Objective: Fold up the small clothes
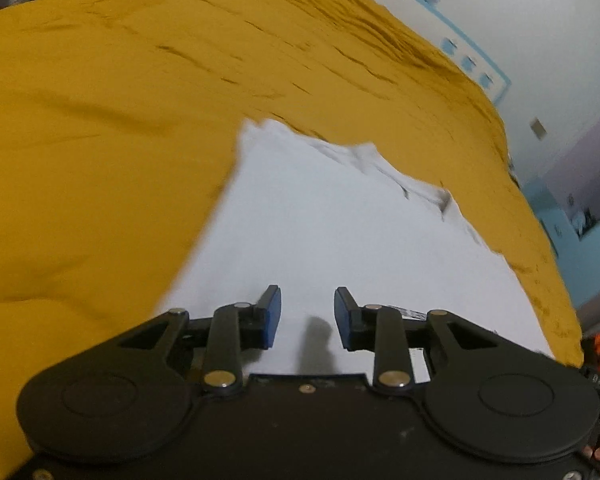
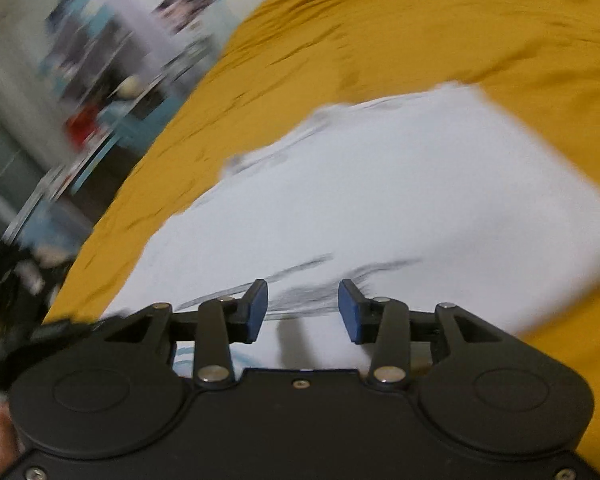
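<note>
A white garment [image 1: 332,232] lies flat on a mustard-yellow bedspread [image 1: 100,120]. In the left wrist view its far edge is rumpled with grey creases. My left gripper [image 1: 308,316] is open and empty, its blue pads just above the near part of the garment. In the right wrist view the same white garment [image 2: 400,200] spreads ahead on the bedspread [image 2: 380,40], with dark creases near the fingers. My right gripper [image 2: 303,310] is open and empty above the garment's near edge. Both views are motion-blurred.
The bed's right edge drops to a white wall with a blue border and pictures [image 1: 472,60]. In the right wrist view, blurred shelves and furniture [image 2: 100,80] stand beyond the bed's left edge, and a dark object [image 2: 8,280] sits at the near left.
</note>
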A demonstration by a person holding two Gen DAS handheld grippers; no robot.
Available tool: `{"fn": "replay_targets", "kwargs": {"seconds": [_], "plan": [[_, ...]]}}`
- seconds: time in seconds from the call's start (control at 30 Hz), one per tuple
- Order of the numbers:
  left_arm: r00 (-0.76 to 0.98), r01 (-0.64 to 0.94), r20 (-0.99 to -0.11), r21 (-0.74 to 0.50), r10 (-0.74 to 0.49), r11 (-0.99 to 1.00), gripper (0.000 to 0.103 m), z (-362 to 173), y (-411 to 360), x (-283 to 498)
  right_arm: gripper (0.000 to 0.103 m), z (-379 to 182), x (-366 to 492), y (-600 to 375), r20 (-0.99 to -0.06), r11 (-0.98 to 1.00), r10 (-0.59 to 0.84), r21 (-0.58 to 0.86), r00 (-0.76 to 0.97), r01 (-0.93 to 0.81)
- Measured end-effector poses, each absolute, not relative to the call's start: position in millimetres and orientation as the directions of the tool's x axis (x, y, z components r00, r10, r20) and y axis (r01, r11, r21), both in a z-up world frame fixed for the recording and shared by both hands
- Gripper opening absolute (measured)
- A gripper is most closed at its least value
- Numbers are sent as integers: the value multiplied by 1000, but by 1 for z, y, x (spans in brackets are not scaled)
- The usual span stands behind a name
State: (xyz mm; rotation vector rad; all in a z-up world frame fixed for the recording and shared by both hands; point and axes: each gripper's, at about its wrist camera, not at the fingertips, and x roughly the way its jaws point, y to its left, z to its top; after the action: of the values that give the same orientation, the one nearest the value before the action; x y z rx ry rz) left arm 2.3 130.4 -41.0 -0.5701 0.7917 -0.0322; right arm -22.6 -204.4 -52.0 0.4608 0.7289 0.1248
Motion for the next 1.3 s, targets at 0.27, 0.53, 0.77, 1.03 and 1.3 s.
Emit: {"fn": "replay_targets", "kwargs": {"seconds": [0.27,0.53,0.77,1.03,1.3], "plan": [[719,-236,-669,-490,-188,839,29,-45,147,-22,35,-64,-66,-295,-617,829,109,489,779,272],[721,-257,-660,-538,-211,802,27,-61,158,-25,36,-72,-68,-275,-639,908,49,349,767,233],[756,-197,-623,-512,-204,836,38,-26,148,-39,45,-53,-65,-269,-633,888,31,372,773,269],[734,-239,-633,-579,-246,780,40,-52,159,-40,50,-9,-20,-182,-525,937,232,347,819,-43],[741,-244,-643,-525,-192,815,44,-22,155,-19,50,-9,113,-115,-517,913,347,378,782,-155]]}}
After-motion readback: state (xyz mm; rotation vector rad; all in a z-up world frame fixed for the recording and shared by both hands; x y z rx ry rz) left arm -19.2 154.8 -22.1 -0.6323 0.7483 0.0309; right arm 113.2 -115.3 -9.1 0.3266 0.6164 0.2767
